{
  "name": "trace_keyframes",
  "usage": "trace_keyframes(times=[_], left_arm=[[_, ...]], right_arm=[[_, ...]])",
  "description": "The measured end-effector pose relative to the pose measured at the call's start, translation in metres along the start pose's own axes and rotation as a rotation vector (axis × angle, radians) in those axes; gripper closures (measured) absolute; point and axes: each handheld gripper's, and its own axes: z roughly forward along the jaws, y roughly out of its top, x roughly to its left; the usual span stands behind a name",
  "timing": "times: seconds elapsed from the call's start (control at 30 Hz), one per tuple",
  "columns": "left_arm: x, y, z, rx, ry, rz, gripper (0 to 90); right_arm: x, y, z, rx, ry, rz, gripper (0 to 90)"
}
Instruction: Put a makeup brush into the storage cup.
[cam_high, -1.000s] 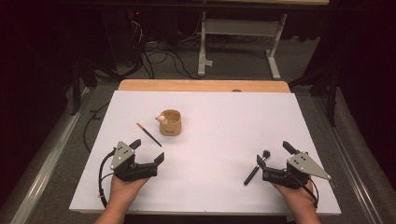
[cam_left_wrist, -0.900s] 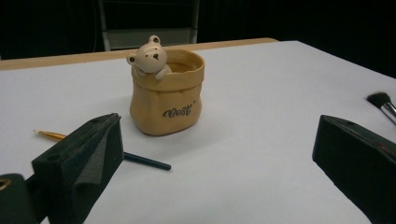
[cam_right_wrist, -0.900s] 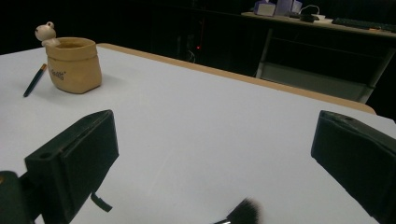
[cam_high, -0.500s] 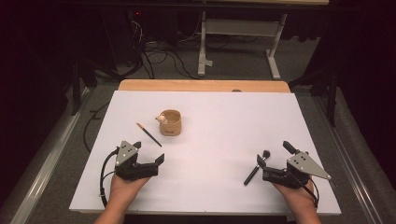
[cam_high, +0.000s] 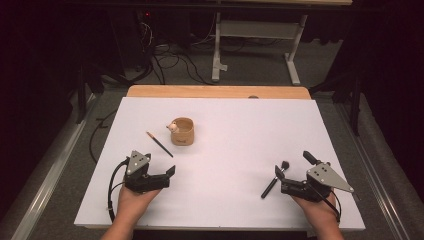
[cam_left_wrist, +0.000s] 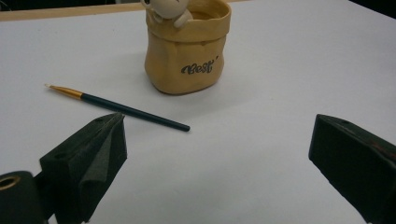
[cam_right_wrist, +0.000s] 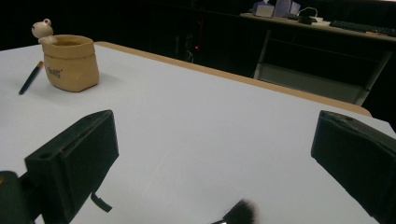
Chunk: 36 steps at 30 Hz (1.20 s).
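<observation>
- The left gripper (cam_high: 170, 172) rests low on the white table (cam_high: 240, 130) near its front edge, held by the left hand (cam_high: 131, 201), which comes in from below; its jaws point toward the middle of the table and stand wide apart with nothing between them
- The right gripper (cam_high: 290, 170) sits near the front right of the table in the right hand (cam_high: 315, 207), tilted so its grey plate faces up and to the right; its 2 jaws are also spread wide and hold nothing
- A thin paintbrush (cam_high: 159, 144) with a dark handle and a gold band lies flat on the table, just ahead of the left gripper and just left of the cup
- A tan cup (cam_high: 183, 131) shaped like a sack stands upright toward the middle left of the table, with a word printed on its front and a small pale animal figure (cam_high: 173, 126) perched on its rim; what is inside cannot be told
- A black makeup brush (cam_high: 274, 180) with a bushy tip lies flat just beside the right gripper, on its left, close to the jaws but not between them
</observation>
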Motion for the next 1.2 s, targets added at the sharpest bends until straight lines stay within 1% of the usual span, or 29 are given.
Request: trace_keyframes(times=[0.07,0.1,0.13,0.2,0.27,0.6,0.63,0.7,0.8,0.93,1.03,1.1,1.2], left_arm=[[0.0004,-0.0004,0.0007,0.008,0.004,-0.009,5.2],[0.0009,-0.0006,0.0009,0.014,0.008,-0.008,5.7],[0.0016,-0.0009,0.0013,0.022,0.012,-0.015,5.7],[0.0019,-0.0011,0.0017,0.025,0.015,-0.018,5.7],[0.0028,-0.0015,0.0026,0.042,0.018,-0.023,5.7],[0.0039,-0.0018,0.0043,0.069,0.024,-0.049,5.6],[0.0046,-0.0017,0.0046,0.082,0.018,-0.056,5.6],[0.0049,-0.0016,0.0046,0.086,0.019,-0.057,5.6],[0.006,-0.0013,0.0047,0.115,0.019,-0.071,6.0],[0.0062,-0.0017,0.0057,0.131,0.024,-0.076,6.0],[0.0066,-0.0026,0.0067,0.15,0.034,-0.071,6.0],[0.0071,-0.0036,0.0077,0.158,0.037,-0.083,6.1],[0.0089,-0.0051,0.0085,0.176,0.037,-0.095,6.3]], right_arm=[[0.0,0.0001,0.0,-0.001,0.0,0.0,1.8],[-0.0003,0.0002,0.0,-0.001,0.0,-0.011,1.8],[-0.0002,0.0002,0.0001,-0.002,-0.001,-0.012,1.8],[-0.0002,0.0002,0.0004,-0.004,0.002,-0.012,1.8],[0.0,0.0002,0.0007,-0.004,0.003,-0.012,1.8],[0.0002,0.0002,0.0013,-0.003,0.006,-0.024,2.0],[0.0006,0.0003,0.0014,0.0,0.004,-0.026,2.0],[0.001,0.0003,0.0018,-0.003,0.005,-0.025,2.0],[0.0013,0.0007,0.0014,-0.001,0.002,-0.026,2.1],[0.0013,0.001,0.0013,-0.004,0.003,-0.028,2.2],[0.0009,0.001,0.0012,-0.003,0.003,-0.029,2.2],[0.0011,0.0006,0.0008,-0.002,0.0,-0.025,2.2],[0.0021,0.001,0.0,-0.004,-0.001,-0.035,2.3]])
